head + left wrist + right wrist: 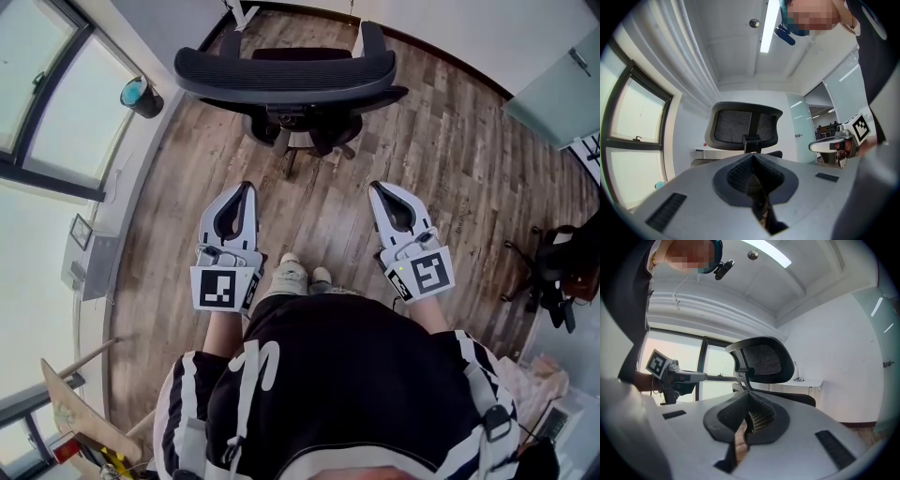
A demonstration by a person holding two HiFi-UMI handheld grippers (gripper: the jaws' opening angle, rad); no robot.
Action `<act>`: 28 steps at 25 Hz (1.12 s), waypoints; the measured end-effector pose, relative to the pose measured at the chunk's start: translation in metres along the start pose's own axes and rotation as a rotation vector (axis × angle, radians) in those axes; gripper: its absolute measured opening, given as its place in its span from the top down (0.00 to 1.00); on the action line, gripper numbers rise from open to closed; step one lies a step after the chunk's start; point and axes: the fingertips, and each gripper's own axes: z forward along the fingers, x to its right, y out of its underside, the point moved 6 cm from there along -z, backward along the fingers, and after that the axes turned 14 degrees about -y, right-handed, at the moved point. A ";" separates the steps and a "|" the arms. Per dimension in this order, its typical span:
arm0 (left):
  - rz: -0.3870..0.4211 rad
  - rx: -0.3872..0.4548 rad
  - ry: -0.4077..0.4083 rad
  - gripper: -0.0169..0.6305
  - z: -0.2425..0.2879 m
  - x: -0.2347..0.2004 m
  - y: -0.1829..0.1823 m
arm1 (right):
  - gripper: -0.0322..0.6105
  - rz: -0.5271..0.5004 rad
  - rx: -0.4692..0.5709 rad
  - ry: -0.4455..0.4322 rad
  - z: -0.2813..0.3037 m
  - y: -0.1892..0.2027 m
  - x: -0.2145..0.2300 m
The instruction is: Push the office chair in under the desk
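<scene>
Two grippers are held out side by side, apart from the office chair (286, 70). The left gripper (246, 187) has its jaws pressed together with nothing between them, and the right gripper (375, 187) is clenched and empty the same way. The chair stands ahead of both with its mesh backrest turned toward the person, and neither gripper touches it. A strip of wooden floor (450, 159) lies between the jaw tips and the chair's wheeled base. The person's shoes (300, 275) stand on it between the two grippers.

Beyond the chair, a white desk (806, 382) runs along the wall, and the chair's seat and armrests point toward it. How far the seat reaches under the top cannot be told.

To the left is a large window (47, 84) with a teal cup (141, 96) on its sill, near the chair's left side. Well off to the right stands a second dark chair (561, 267), and a pale glass panel (562, 89) rises further back on that side.
</scene>
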 end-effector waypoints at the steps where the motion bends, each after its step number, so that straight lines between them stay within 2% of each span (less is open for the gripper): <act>1: 0.002 0.000 0.007 0.96 0.003 -0.003 0.000 | 0.94 0.000 -0.003 0.005 0.002 -0.001 0.000; 8: -0.009 0.024 0.041 0.96 0.028 -0.031 -0.012 | 0.94 -0.008 0.016 0.054 0.023 -0.018 0.004; 18: -0.017 0.041 0.064 0.96 0.046 -0.047 -0.013 | 0.93 -0.049 0.018 0.110 0.039 -0.024 0.014; 23: -0.014 0.009 0.054 0.96 0.054 -0.056 -0.013 | 0.93 -0.048 0.027 0.120 0.045 -0.029 0.016; 27: -0.009 0.002 0.051 0.96 0.059 -0.062 -0.015 | 0.93 -0.066 0.068 0.163 0.045 -0.037 0.021; 28: -0.007 0.004 0.052 0.92 0.059 -0.063 -0.016 | 0.93 -0.073 0.070 0.172 0.044 -0.039 0.021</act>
